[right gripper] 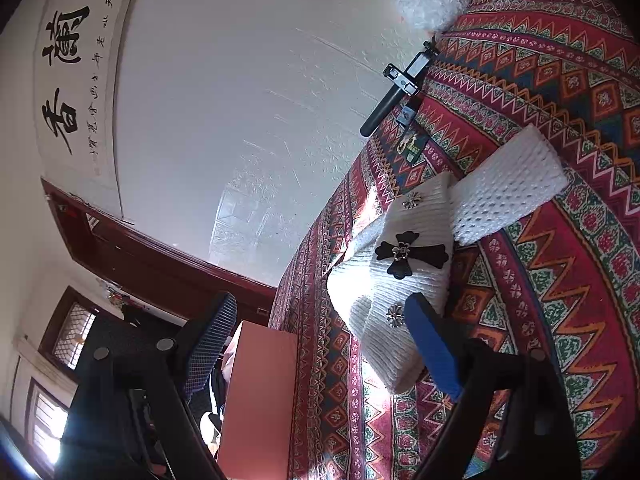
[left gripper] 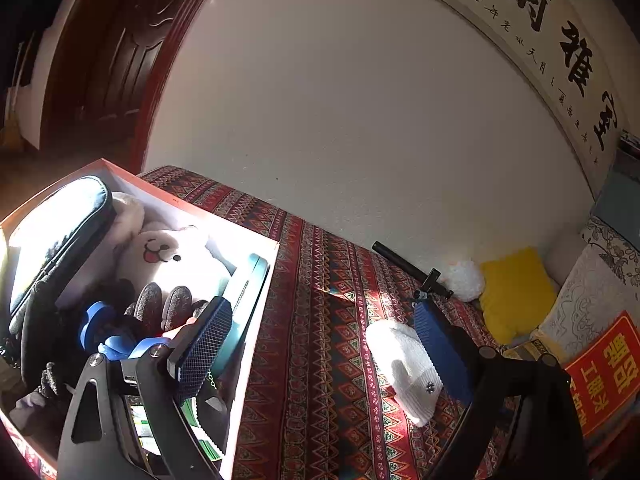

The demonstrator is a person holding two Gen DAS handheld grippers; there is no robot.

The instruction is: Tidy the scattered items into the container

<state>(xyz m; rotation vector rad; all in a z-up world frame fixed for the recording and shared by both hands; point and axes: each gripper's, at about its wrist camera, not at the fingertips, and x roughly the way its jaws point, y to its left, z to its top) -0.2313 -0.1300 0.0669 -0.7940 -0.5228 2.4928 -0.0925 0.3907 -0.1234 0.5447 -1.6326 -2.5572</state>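
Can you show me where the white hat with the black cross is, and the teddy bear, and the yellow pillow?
white hat (right gripper: 394, 276), right wrist view, on its knitted cuff.
teddy bear (left gripper: 168, 254), left wrist view, on its face.
yellow pillow (left gripper: 516, 292), left wrist view, on its middle.

The patterned bedspread (left gripper: 320, 320) carries the orange box (left gripper: 248, 280), white knit hat (left gripper: 408, 364) and black handle (left gripper: 412, 270).
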